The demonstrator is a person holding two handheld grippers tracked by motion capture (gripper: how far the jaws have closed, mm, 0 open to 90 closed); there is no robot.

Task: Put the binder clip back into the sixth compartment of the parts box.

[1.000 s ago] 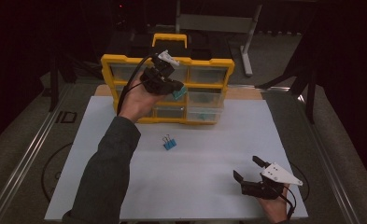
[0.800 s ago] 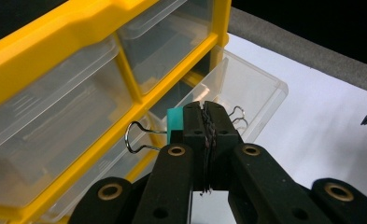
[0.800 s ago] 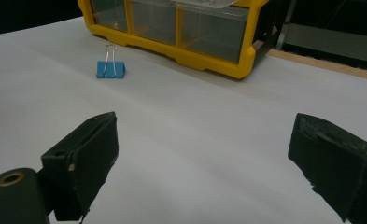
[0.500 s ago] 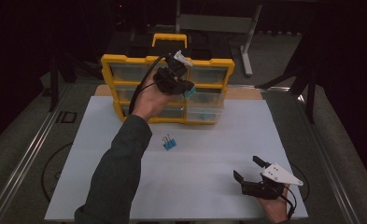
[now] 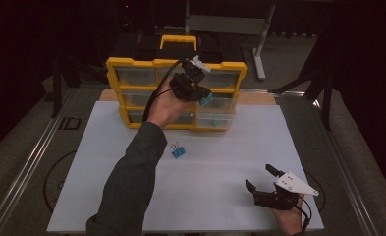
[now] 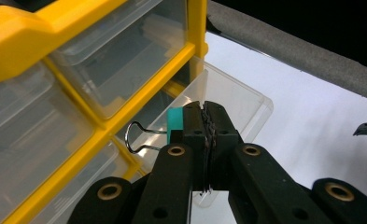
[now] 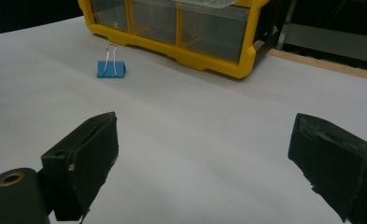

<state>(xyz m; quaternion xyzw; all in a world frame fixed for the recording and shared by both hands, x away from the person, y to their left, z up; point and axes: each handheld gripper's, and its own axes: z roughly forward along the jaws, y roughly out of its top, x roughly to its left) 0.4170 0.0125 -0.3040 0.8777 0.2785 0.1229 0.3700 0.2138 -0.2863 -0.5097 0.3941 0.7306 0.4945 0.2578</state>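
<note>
Over the pulled-out clear drawer (image 6: 232,100) of the yellow organizer (image 5: 176,64), I hold a teal binder clip (image 6: 175,122) clenched in my left tool (image 5: 204,97)

I judge this the drop-off step: next I need the clip squarely above the drawer's opening, then I let the jaws part so it falls inside. My right tool (image 5: 264,179) rests spread wide and empty on the white desk (image 5: 220,147); a blue binder clip (image 5: 179,151) lies waiting near the organizer

A white sheet (image 5: 190,196) covers the table (image 5: 28,162), and on the sheet sit a yellow drawer box (image 5: 131,66) at the back and a blue clip (image 5: 179,151) just in front of it.
</note>
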